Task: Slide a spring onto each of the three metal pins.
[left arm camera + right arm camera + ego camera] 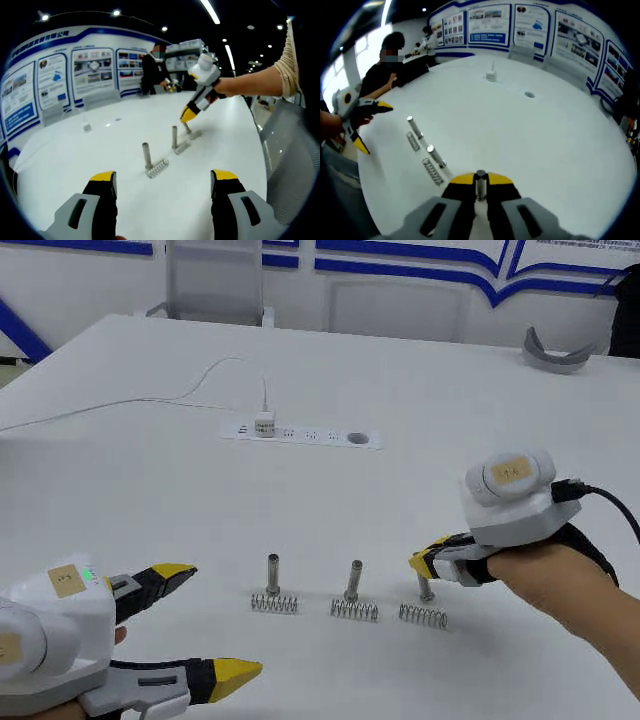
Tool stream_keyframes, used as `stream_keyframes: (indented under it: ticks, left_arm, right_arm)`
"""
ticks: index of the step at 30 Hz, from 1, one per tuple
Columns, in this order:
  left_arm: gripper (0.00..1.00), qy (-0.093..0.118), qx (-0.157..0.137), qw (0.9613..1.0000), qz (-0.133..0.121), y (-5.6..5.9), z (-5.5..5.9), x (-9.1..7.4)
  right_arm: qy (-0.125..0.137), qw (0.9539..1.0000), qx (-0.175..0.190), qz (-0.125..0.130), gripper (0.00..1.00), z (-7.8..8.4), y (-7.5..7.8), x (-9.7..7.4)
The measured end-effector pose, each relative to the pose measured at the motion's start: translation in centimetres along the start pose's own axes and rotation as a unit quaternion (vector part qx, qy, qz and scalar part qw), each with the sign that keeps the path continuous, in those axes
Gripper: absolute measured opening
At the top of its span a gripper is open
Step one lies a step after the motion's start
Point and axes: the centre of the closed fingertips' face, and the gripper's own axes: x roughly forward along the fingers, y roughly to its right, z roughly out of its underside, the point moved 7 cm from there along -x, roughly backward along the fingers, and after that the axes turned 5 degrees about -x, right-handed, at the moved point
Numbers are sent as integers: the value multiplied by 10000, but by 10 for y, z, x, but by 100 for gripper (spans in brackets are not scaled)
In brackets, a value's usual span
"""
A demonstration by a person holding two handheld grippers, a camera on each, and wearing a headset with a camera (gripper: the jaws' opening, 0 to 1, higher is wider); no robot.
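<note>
Right hand-held gripper (419, 565): clenched around the upright right pin (427, 591).
Right spring (423, 616): flat on the table (450, 420), just in front of that pin, long axis crosswise to it.
Left hand-held gripper (208, 622): released, nearest the left spring (274, 604).

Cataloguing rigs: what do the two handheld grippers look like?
The left gripper and right gripper share white housings, black fingers with yellow tips, tan handwritten labels. A black cable leaves the right one; a green light shows on the left. The right arm wears a beige knit sleeve.
</note>
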Motion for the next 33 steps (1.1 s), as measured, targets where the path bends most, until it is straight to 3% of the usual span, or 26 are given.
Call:
stream_keyframes:
  ticks: [5,23,33]
  left_arm:
    - [78,4,0,10000,5,0,0,0]
    - [78,-8,-7,10000,12,2,-1,0]
    - [78,-8,-8,10000,36,5,-1,2]
  right_arm:
    - [101,9999,99,9,9,2,-1,-6]
    - [56,9999,142,-9,9,12,-5,-14]
    - [77,10000,-6,-40,9,14,-7,-15]
